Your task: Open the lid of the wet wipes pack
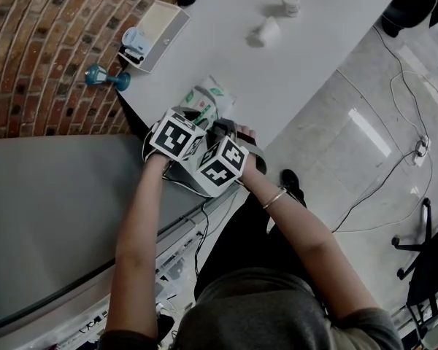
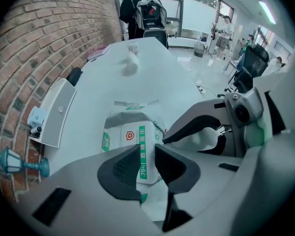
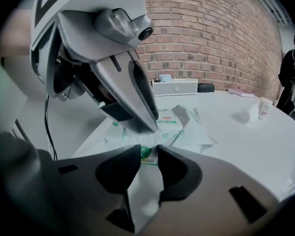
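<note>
The wet wipes pack (image 1: pixel 210 97), white with green print, lies near the white table's (image 1: pixel 314 57) front edge. Its white flip lid (image 2: pixel 132 134) is down, with a green label strip along it. My left gripper (image 2: pixel 147 167) points steeply down over the lid's near edge; its jaws stand a narrow gap apart, and I see no pad pressing. My right gripper (image 3: pixel 148 163) comes in low at the pack's near end (image 3: pixel 146 154), film showing in its narrow gap. In the head view the left gripper (image 1: pixel 196 117) and the right gripper (image 1: pixel 220 130) crowd together over the pack and hide its near end.
A white box unit (image 1: pixel 160 24) and a blue dumbbell-shaped object (image 1: pixel 106 77) sit by the brick wall. A white cup (image 1: pixel 290 3) and a toppled white bottle (image 1: pixel 266 31) lie farther back. Cables run across the floor (image 1: pixel 394 108). A person with a backpack (image 2: pixel 146 11) stands at the table's far end.
</note>
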A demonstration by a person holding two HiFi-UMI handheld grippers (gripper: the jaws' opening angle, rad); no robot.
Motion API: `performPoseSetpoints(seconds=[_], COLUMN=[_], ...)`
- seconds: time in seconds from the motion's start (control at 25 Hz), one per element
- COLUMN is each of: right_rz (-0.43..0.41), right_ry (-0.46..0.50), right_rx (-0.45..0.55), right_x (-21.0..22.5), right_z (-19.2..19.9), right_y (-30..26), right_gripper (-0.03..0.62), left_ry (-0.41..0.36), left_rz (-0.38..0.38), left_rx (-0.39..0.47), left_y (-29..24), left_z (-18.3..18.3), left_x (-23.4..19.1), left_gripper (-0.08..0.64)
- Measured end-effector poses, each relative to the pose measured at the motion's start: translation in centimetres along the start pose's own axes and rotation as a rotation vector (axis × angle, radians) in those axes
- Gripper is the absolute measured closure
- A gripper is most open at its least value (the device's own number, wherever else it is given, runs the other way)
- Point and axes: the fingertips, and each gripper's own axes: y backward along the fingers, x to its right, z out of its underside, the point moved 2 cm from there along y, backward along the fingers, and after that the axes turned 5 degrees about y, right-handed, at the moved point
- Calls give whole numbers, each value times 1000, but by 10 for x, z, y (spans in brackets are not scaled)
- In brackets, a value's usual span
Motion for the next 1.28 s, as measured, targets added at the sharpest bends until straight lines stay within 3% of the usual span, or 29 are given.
performPoseSetpoints(seconds=[1.28], right_rz=[-23], right_ry=[3], right_rx=[-25], right_x=[-2], right_z=[2], right_y=[-2], right_gripper=[488], left_ry=[81], left_rz=[229], left_rx=[-26], left_y=[3], left_z=[-1], left_x=[-8], left_gripper=[460])
